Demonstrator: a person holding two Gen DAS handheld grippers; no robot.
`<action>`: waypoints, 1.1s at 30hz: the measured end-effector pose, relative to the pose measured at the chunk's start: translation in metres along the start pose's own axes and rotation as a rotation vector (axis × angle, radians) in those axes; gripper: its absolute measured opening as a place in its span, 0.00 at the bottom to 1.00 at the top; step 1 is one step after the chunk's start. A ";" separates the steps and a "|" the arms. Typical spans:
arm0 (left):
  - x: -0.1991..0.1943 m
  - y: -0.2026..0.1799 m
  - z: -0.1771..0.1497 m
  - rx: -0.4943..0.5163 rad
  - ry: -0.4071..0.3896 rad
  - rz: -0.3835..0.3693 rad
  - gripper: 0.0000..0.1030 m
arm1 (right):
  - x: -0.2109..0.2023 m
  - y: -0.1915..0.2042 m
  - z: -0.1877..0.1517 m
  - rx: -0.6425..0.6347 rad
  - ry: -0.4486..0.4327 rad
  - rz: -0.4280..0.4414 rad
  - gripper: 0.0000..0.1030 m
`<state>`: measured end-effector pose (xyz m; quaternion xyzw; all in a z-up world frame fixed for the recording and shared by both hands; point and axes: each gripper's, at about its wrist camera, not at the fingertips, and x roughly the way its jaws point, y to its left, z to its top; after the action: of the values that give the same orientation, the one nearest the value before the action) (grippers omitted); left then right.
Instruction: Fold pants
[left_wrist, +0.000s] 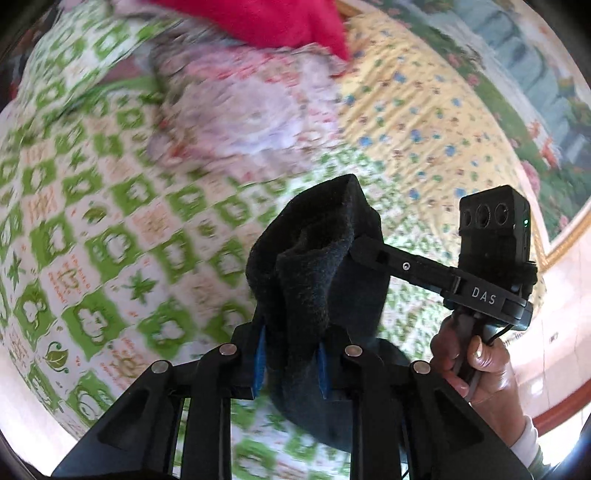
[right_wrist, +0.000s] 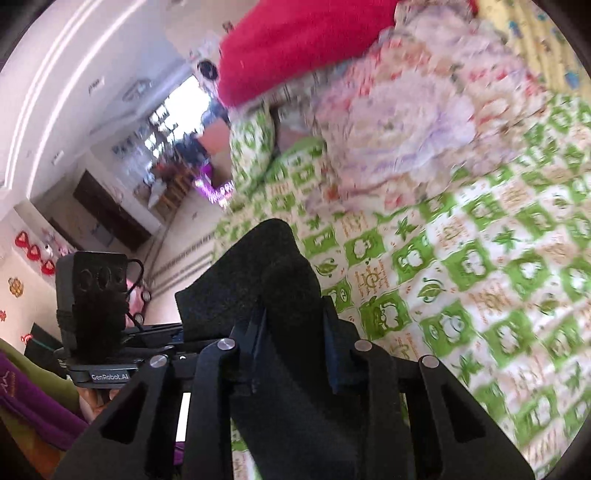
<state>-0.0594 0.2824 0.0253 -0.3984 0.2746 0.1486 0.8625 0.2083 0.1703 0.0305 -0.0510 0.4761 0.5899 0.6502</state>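
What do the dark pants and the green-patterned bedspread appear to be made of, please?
Pants: likely fleece or brushed knit, matte; the surface looks fuzzy and folds thickly. Bedspread: probably printed woven cotton, matte; flat printed squares, no sheen, though motion blur hides the weave.

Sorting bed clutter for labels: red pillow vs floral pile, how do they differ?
The red pillow is plain solid red; the floral pile is pale with small pink and purple print. The pillow looks smooth and puffed; the pile is crumpled. The pillow lies partly on the pile. Both sit on the bed beyond the dark pants.
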 end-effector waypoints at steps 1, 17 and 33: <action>-0.002 -0.009 0.000 0.017 -0.004 -0.008 0.21 | -0.009 0.001 -0.001 0.000 -0.018 -0.001 0.27; -0.017 -0.122 -0.026 0.218 0.025 -0.170 0.21 | -0.128 0.011 -0.061 0.038 -0.263 -0.018 0.25; -0.002 -0.219 -0.087 0.424 0.139 -0.265 0.21 | -0.220 -0.007 -0.162 0.158 -0.489 -0.058 0.25</action>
<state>0.0117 0.0756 0.1124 -0.2504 0.3034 -0.0544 0.9178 0.1563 -0.0916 0.0880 0.1304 0.3477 0.5267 0.7646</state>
